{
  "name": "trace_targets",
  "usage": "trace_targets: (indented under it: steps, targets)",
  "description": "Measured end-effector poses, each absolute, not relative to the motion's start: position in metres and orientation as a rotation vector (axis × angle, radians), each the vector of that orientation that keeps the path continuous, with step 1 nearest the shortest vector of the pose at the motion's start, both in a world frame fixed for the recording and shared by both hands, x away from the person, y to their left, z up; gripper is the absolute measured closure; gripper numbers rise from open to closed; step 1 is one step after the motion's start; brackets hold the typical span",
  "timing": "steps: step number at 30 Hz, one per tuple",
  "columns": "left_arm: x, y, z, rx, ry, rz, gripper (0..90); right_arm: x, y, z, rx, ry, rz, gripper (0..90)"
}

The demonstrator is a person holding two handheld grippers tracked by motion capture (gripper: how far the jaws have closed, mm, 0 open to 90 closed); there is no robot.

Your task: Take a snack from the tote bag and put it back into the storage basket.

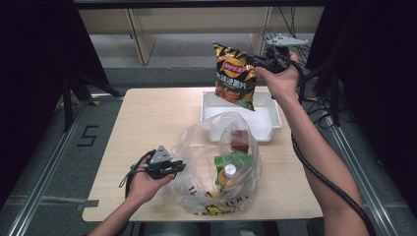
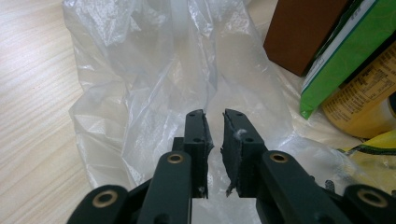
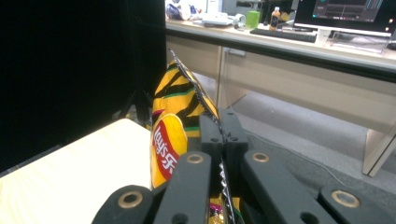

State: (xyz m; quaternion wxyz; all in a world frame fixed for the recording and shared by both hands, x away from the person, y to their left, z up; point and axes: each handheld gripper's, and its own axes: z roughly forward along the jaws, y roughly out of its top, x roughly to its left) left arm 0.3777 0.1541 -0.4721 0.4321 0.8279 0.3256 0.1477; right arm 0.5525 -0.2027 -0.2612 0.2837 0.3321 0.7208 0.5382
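My right gripper (image 1: 258,61) is shut on the crimped side seam of a black and yellow Lay's chip bag (image 1: 235,81), which hangs in the air above the white tray (image 1: 268,129). In the right gripper view the seam runs between the closed jaws of the right gripper (image 3: 223,116), and the chip bag (image 3: 170,140) hangs to their left. My left gripper (image 1: 179,167) lies low on the table, pinching the left rim of a clear plastic bag (image 1: 196,147). In the left gripper view the left gripper (image 2: 215,116) has its jaws almost together on the thin film of the plastic bag (image 2: 154,70).
Inside the plastic bag lie a brown box (image 1: 240,140) (image 2: 303,32), a green package (image 1: 236,162) (image 2: 345,60) and a yellow bottle (image 1: 228,173) (image 2: 364,102). The wooden table (image 1: 147,118) is bare on its left half. Desks and cables stand beyond its far edge.
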Motion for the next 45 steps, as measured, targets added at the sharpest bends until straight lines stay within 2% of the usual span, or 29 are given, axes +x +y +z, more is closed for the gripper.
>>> trace_targets:
  steps: [27,45]
  targets:
    - [0.376,0.153,-0.474,2.068,0.807,0.365,78.0,0.586,-0.211,-0.304,1.038,1.967,1.381,90.0]
    - [0.374,0.152,-0.475,2.063,0.828,0.368,77.2,0.596,-0.207,-0.323,1.078,2.038,1.329,90.0]
